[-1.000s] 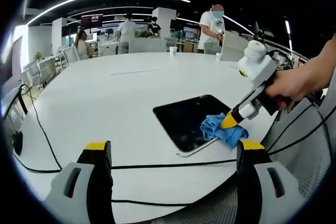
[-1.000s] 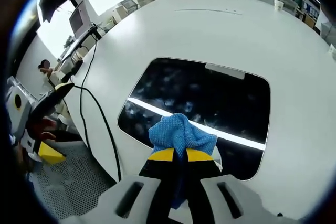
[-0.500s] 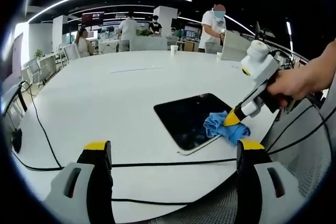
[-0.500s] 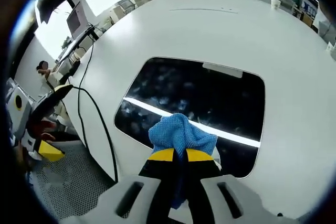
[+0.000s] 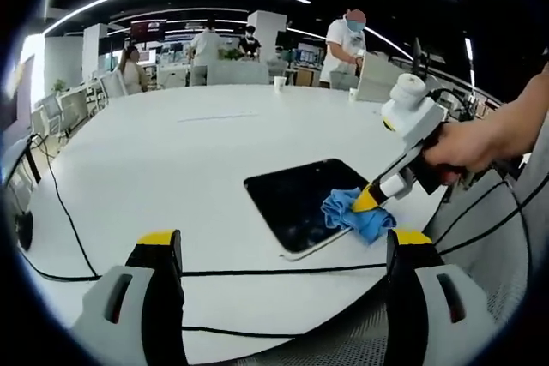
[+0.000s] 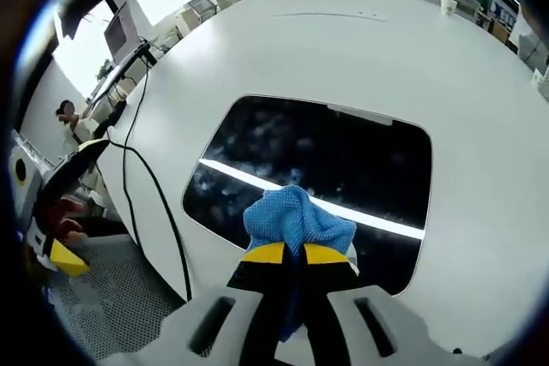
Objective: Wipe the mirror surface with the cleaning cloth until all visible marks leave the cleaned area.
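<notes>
My right gripper (image 6: 287, 253) has its jaws pinched on the blue cloth (image 6: 296, 219), and the bunched end of the cloth presses on the near edge of the mirror (image 6: 343, 160). The mirror lies flat on the white table (image 6: 326, 49), near the table's right edge as the left gripper view shows it. My left gripper (image 5: 283, 242) hangs well apart from the mirror with its jaws spread wide, holding nothing.

In the right gripper view the glass looks cloudy with pale smudges over most of the far part, so I judge the wipe far from finished. To do this step well I would keep the grip firm, hold the cloth flat on the glass, and pull overlapping strokes from the near edge to the far one. A black cable (image 6: 150, 169) runs just left of the mirror, so I would keep strokes inside the frame and not nudge the mirror off the table edge.
</notes>
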`<state>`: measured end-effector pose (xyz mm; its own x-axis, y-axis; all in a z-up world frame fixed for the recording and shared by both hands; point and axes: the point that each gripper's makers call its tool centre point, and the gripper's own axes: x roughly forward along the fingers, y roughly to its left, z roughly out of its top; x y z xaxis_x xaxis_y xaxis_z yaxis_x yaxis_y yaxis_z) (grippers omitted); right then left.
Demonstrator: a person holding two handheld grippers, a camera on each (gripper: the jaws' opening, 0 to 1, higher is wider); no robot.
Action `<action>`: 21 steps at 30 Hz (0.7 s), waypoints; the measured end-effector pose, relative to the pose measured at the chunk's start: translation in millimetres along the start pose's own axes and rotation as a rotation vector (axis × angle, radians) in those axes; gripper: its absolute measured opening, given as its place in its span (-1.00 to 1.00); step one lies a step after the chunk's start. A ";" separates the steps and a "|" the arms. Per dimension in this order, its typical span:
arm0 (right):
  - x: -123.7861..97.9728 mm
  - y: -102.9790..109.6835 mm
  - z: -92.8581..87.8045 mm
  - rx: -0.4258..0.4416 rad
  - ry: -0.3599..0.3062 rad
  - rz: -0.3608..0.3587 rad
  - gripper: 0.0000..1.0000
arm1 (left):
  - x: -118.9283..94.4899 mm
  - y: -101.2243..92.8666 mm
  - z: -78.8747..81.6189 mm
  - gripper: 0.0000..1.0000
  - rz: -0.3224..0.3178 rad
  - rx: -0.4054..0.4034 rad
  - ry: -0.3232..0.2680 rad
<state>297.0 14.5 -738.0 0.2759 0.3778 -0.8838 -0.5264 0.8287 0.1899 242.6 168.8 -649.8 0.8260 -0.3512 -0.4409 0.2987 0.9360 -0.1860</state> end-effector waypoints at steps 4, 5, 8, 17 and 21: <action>1.6 -0.9 2.7 -0.012 0.002 -0.006 -0.99 | 2.2 0.5 -1.2 0.98 0.020 0.055 0.002; 2.1 -1.3 3.9 -0.011 0.001 -0.009 -0.99 | 3.2 1.6 -5.4 0.98 0.023 0.067 0.017; 3.5 -2.1 7.5 -0.007 -0.003 -0.012 -0.99 | 3.1 5.6 -6.9 0.98 0.031 0.058 0.017; 9.6 -7.3 22.9 0.006 -0.019 -0.015 -0.99 | 4.1 9.7 -15.6 0.98 0.049 0.065 0.056; 11.3 -8.1 26.3 0.006 -0.017 -0.013 -0.99 | 4.5 9.1 -14.4 0.98 0.042 0.058 0.046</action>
<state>325.6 22.9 -738.3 0.2962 0.3741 -0.8788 -0.5183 0.8358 0.1811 242.0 175.4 -666.1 0.8159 -0.3112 -0.4873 0.2927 0.9491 -0.1160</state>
